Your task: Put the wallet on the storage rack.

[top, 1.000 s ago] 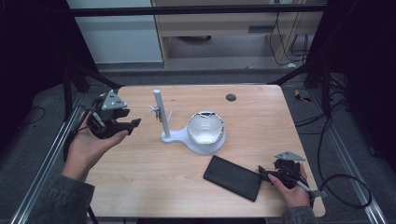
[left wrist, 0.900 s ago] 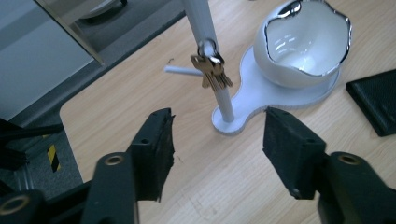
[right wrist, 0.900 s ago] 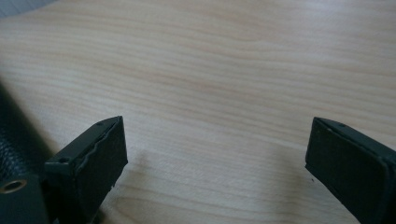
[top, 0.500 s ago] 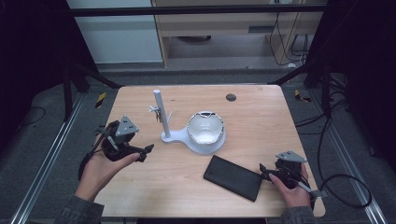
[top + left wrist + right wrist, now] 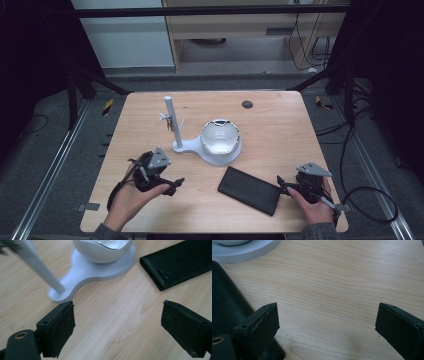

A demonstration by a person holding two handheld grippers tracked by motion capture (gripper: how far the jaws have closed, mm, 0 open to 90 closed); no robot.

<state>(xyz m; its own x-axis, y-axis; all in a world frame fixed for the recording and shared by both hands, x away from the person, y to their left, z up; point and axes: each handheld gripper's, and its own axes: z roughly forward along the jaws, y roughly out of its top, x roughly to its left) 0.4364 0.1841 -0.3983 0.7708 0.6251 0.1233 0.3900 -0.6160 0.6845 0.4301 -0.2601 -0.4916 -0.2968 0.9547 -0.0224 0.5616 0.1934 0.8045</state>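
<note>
Lowered toward the near left of the surface [image 5: 280,107] since the earlier frame, the left tool [image 5: 172,184] has just been opened, nothing between its pads. The right tool [image 5: 285,187] is released, just beside the black case [image 5: 250,190].

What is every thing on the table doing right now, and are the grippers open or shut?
Left gripper: jaws open, having just been opening, nothing between them, low over the table.
Right gripper: open, empty, beside the black case.
Black case: lying flat, closed.
White stand: upright, pole standing on its base.
White bowl: sitting on the stand's round base.
Table: bare wood between things.
</note>
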